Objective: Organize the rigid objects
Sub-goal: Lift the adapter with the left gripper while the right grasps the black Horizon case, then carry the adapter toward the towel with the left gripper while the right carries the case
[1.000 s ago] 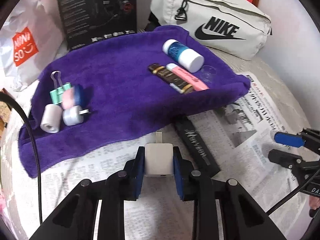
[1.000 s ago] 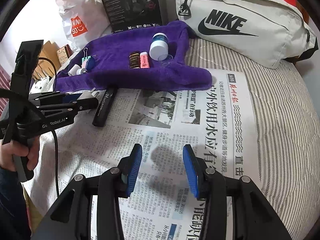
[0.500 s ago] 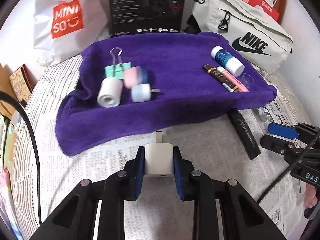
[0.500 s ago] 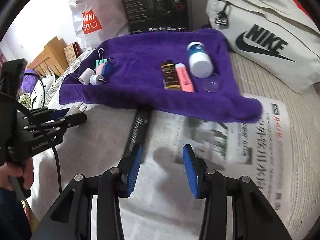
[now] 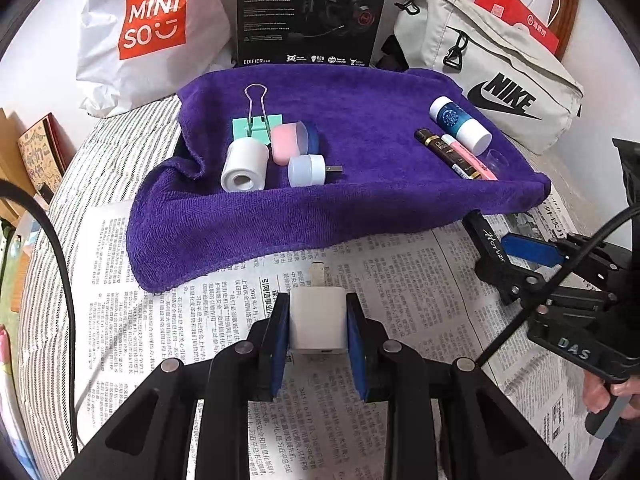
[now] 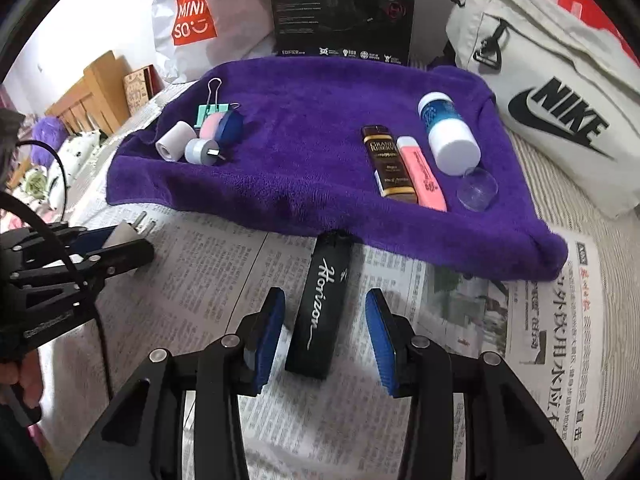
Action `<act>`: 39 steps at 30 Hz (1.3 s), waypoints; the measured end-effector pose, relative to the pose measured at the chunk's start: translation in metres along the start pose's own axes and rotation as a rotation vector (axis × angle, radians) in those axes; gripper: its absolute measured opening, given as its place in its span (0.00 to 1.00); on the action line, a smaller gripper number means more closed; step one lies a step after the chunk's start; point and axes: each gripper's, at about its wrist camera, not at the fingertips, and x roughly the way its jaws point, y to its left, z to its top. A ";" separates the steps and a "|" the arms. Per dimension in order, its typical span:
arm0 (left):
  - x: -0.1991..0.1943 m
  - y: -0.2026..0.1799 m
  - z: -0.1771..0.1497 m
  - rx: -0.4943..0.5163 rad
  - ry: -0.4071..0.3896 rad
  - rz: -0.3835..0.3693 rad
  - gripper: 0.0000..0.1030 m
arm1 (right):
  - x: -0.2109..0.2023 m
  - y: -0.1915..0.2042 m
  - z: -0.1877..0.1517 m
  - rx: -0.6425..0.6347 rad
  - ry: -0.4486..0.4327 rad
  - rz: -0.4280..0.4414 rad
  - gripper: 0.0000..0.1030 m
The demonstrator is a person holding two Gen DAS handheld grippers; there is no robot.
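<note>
The right tool hangs with its pads apart over the newspaper spread on the bed, and the black Horizon case lies straight between them, touched by neither pad. The case's long axis runs away from the tool toward the near edge of the purple towel, its far end just against that edge. So the pads already face its two long sides; closing and lifting looks like the next move for this hand, which is plainly the nearer one.

The left tool is clamped on a white plug adapter, prongs pointing forward, over the newspaper just short of the towel's near edge. Ahead of it on the towel's left part sit a white roll, a mint binder clip and a round plug, likely the adapter's group.
</note>
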 end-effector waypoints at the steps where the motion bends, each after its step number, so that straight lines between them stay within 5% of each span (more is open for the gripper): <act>1: -0.001 0.001 0.000 -0.002 -0.002 -0.001 0.25 | 0.000 0.001 0.000 -0.001 -0.002 -0.008 0.41; 6: -0.002 0.002 -0.002 -0.006 -0.006 -0.008 0.25 | 0.000 0.001 -0.001 0.018 -0.013 -0.026 0.38; 13: -0.004 0.004 -0.003 -0.011 -0.003 -0.016 0.25 | -0.001 0.001 -0.002 0.030 -0.007 -0.029 0.22; 39: -0.003 0.002 -0.003 0.002 -0.003 -0.006 0.25 | -0.001 0.000 -0.001 0.015 -0.015 -0.031 0.21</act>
